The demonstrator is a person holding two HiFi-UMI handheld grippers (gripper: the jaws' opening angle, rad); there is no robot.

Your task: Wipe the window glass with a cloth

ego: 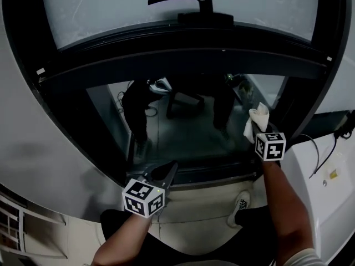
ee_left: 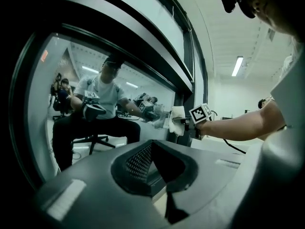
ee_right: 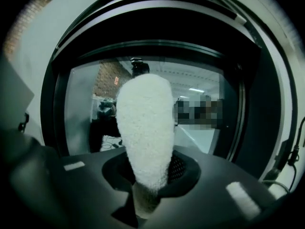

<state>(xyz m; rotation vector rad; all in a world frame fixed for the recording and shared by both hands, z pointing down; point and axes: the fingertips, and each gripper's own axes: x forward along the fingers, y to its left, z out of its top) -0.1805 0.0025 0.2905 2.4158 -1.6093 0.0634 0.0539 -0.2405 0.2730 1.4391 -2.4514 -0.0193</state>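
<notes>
White fleecy cloth [ee_right: 144, 128], a single piece, was clamped between the two jaws of the right gripper [ee_right: 147, 173], its free end up at the window glass [ego: 183, 132] near the pane's right edge. The left gripper [ee_left: 151, 149] hung lower, its two jaws closed together on nothing.

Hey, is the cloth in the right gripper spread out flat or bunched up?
Bunched up. The white cloth rises as one narrow wad from the right gripper, whose jaws are shut on it.
</notes>
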